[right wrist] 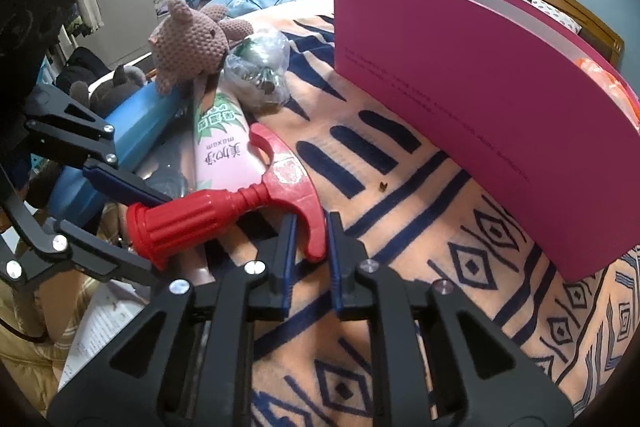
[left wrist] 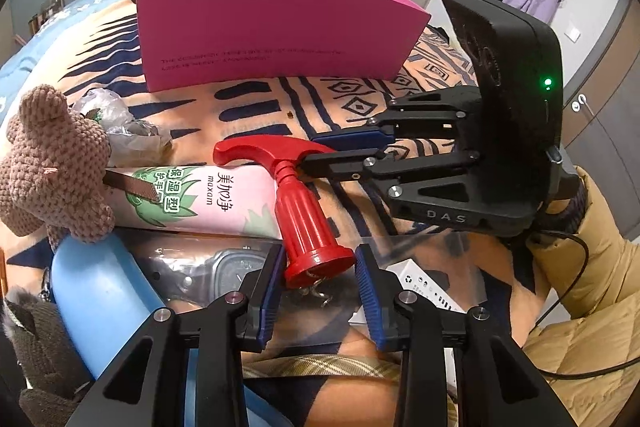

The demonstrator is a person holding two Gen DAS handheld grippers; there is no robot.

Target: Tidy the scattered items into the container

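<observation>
The step in hand looks like the pick-up of the red plastic hammer (left wrist: 296, 187), which lies on the patterned blanket (right wrist: 440, 227) with both grippers around it. The right gripper (right wrist: 312, 227) has one tip of the hammer's curved head between its blue pads, the jaws narrowed to a slim gap; the pads appear to sit close against the plastic, though whether they truly press it I cannot tell for sure. The left gripper (left wrist: 318, 287) stands wider open, its fingers either side of the flared butt of the handle, with daylight visible on both sides, so it grips nothing. The pink container (left wrist: 276, 27) stands upright further up the bed, well apart from the hammer, its top open and something orange already showing inside. My judgement is that the next move calls for a firm pinch on the head, a lift clear of the pink tube (left wrist: 208, 199) the hammer leans against, and a carry over the container's tall front wall (a thin wall, likely to buckle if knocked). The hammer itself is glossy and hard, with a ribbed handle and a worn label on its head. Near it lie a crocheted bear (left wrist: 52, 163), a crumpled clear bag (left wrist: 120, 123) and a blue cylinder (left wrist: 100, 299), all outside the container.
</observation>
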